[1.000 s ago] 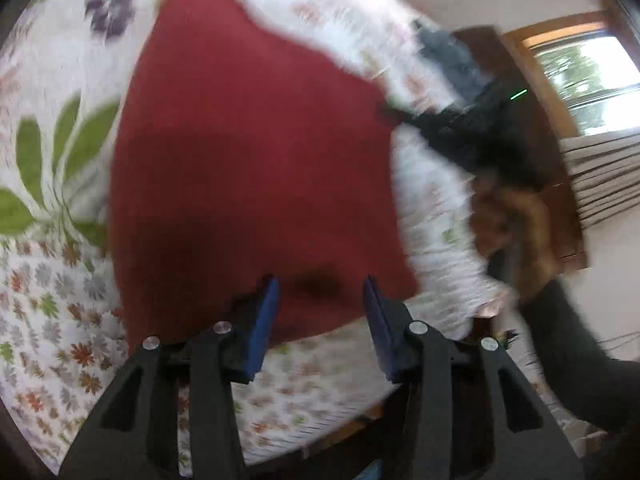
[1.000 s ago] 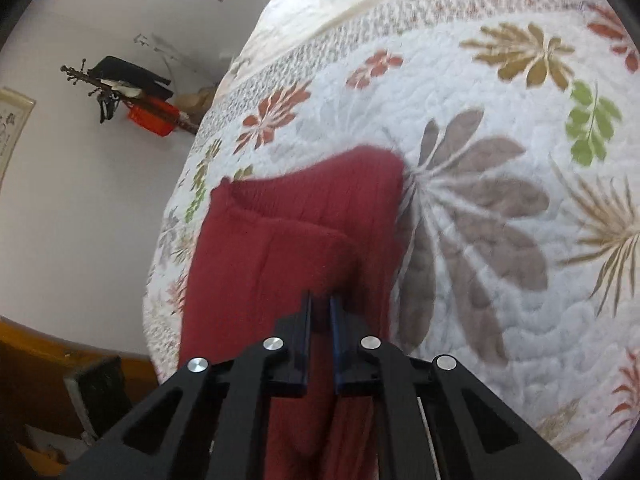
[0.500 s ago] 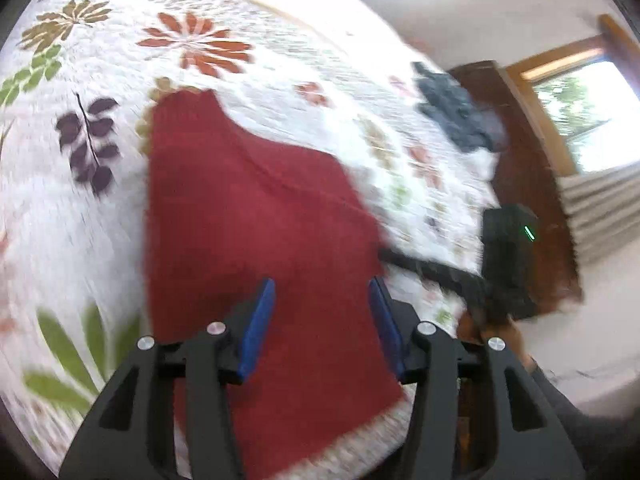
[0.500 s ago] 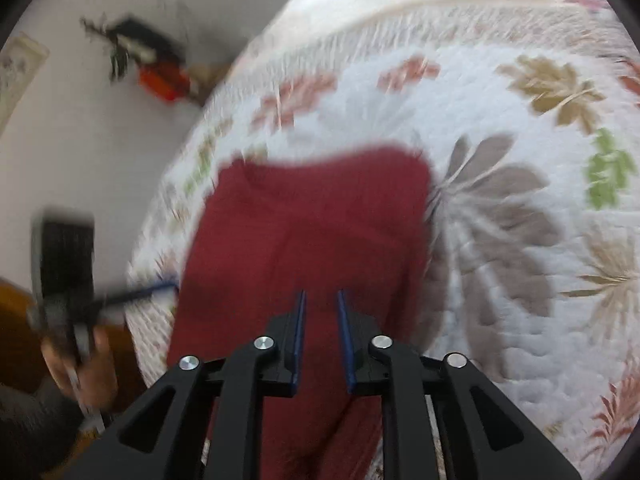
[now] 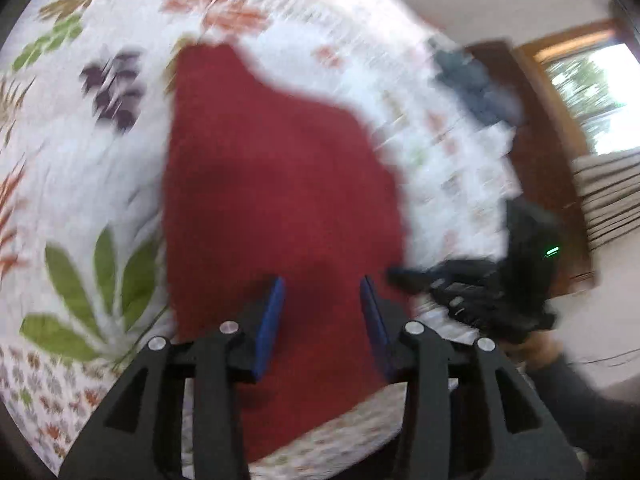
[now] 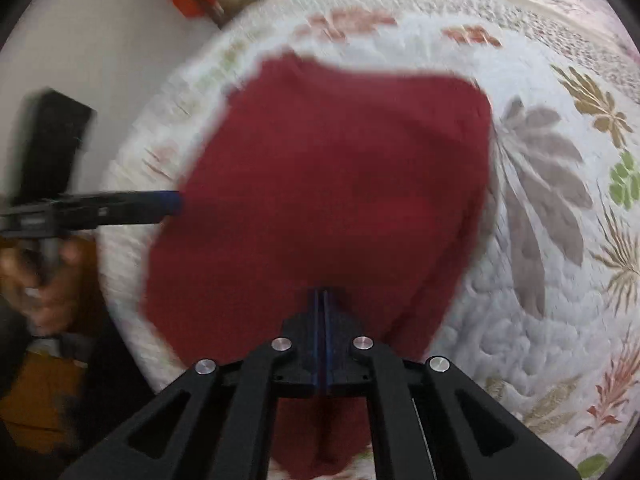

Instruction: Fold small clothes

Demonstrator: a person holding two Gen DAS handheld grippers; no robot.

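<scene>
Now the right tongs (image 6: 322, 294) have pressed tight together; half a second ago they had a small gap. On the left, the left tongs (image 5: 322, 292) hang spread wide with nothing between them. The red cloth (image 5: 276, 184) lies flat on the bed (image 5: 64, 168), under both tongs.

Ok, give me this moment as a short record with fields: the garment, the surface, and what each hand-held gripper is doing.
garment: red knit garment, spread on the bed
surface: floral quilt
left hand-held gripper: open, blue pads apart over the garment's near part, holding nothing
right hand-held gripper: pads pressed together over the garment's near edge; whether cloth is pinched cannot be told
image quality: both views blurred
</scene>
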